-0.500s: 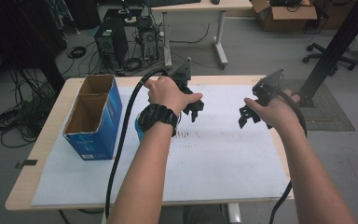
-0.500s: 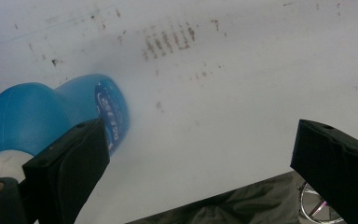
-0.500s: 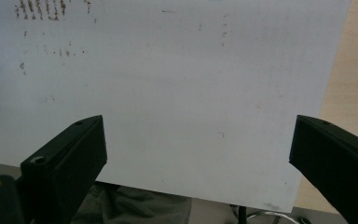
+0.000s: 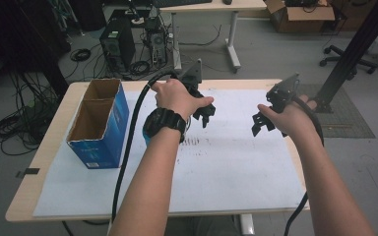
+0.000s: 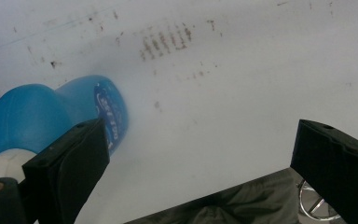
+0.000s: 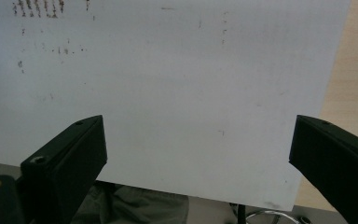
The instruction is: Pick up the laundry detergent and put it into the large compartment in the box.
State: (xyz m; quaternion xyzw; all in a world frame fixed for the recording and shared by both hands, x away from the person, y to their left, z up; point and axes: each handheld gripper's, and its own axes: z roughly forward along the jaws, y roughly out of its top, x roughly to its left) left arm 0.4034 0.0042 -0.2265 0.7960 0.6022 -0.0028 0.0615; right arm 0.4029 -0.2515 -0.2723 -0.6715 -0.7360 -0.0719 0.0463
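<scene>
— Blue bottle [image 5: 51,114]: lying on the white sheet [image 4: 236,162], just right of the blue cardboard box [image 4: 98,123], mostly hidden under the left wrist in the high view. White cap [image 5: 2,163] near the bottom left corner of the left gripper view, body blurred, label facing up.

— And further left?

— Open-topped, that box, standing near the left edge of the wooden table [image 4: 39,162], brown inside, nothing seen in it.

— Left gripper [image 4: 203,114]?

— Held above the sheet, a little right of the bottle, black watch [image 4: 163,122] on the wrist. Jaws spread wide, released, gripping nothing. One jaw in front of the bottle's side in the left gripper view, the other far off over bare sheet. No contact with the bottle to be made out.

— Between the two hands?

— Bare white sheet with a patch of short dark smudges [image 4: 191,142], seen also near the top of the left gripper view.

— Right gripper [image 4: 260,124]?

— Well apart from the bottle, over the right half of the sheet. Jaws wide as well, released, nothing between them but sheet. Bare wooden table edge at the far right of the right gripper view, a sliver of blue at its far left edge.
</scene>
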